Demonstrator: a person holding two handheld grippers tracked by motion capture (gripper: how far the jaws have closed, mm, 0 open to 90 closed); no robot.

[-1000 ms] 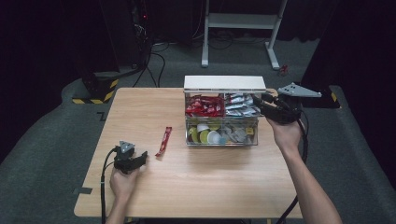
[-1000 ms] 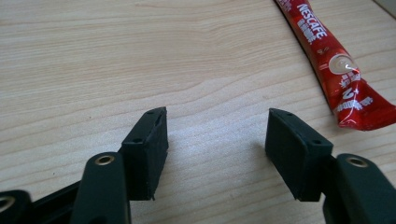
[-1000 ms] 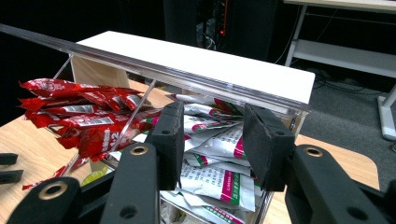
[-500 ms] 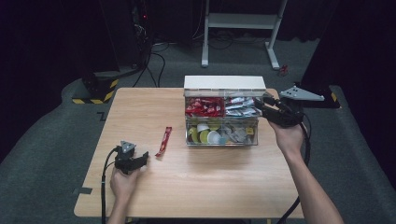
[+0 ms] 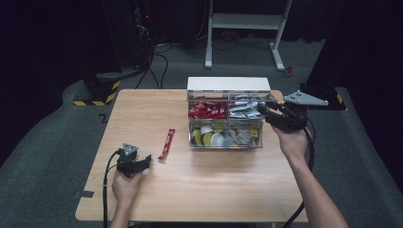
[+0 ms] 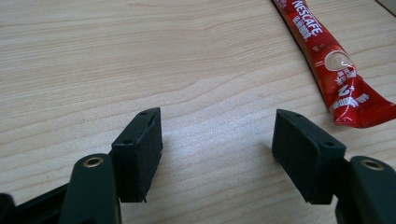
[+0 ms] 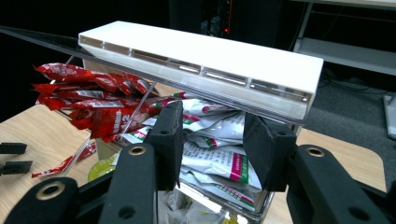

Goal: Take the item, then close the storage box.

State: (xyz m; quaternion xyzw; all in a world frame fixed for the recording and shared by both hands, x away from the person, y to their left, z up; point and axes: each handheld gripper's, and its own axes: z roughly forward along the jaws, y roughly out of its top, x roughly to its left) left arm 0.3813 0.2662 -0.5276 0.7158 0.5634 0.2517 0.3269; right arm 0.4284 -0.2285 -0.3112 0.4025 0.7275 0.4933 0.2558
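Resting with jaws apart, your left gripper [image 6: 217, 161] should pinch the light, crinkly, slippery red sachet [image 6: 334, 63] mid-length, at two o'clock.

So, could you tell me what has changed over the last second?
The right gripper has edged slightly back from the clear box, towards the table's right edge, jaws partly open and empty. The left gripper, open on the table, and the red sachet stayed put.

Lab or studio recording space. Wooden table [image 5: 199, 190] on grey carpet; behind it, dark curtains, floor cables [image 5: 157, 61], white stand frame [image 5: 244, 28].
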